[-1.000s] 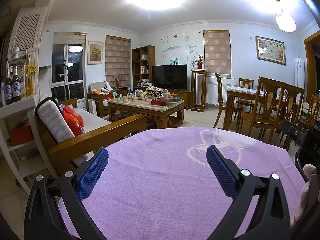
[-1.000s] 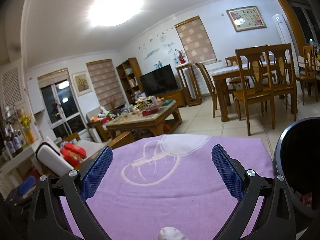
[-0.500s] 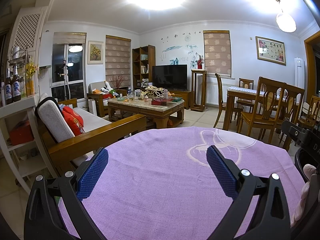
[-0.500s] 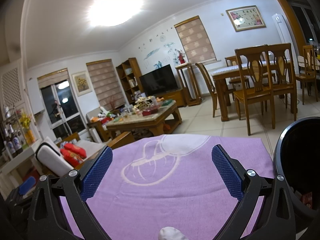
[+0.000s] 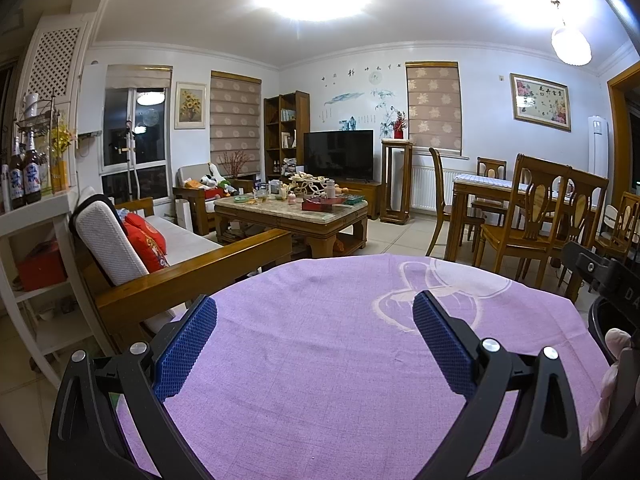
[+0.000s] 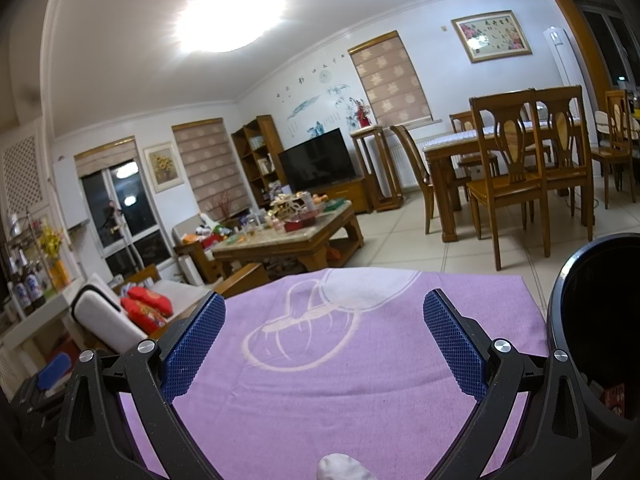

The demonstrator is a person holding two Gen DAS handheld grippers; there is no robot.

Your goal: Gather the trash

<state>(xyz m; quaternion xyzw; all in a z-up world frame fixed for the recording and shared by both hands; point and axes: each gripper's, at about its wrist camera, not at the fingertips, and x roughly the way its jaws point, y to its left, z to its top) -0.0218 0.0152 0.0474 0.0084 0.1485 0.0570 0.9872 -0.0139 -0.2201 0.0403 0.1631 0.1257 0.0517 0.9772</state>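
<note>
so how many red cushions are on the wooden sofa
2: both red embroidered cushions lean together against the white back pad of the wooden sofa, one overlapping the other. More may be hidden behind them.

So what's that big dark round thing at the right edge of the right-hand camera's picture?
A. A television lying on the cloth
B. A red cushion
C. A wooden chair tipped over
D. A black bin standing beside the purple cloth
D: the black bin shows a round rim and dark hollow inside, right beside the purple tablecloth, with the open right gripper next to it.
</note>
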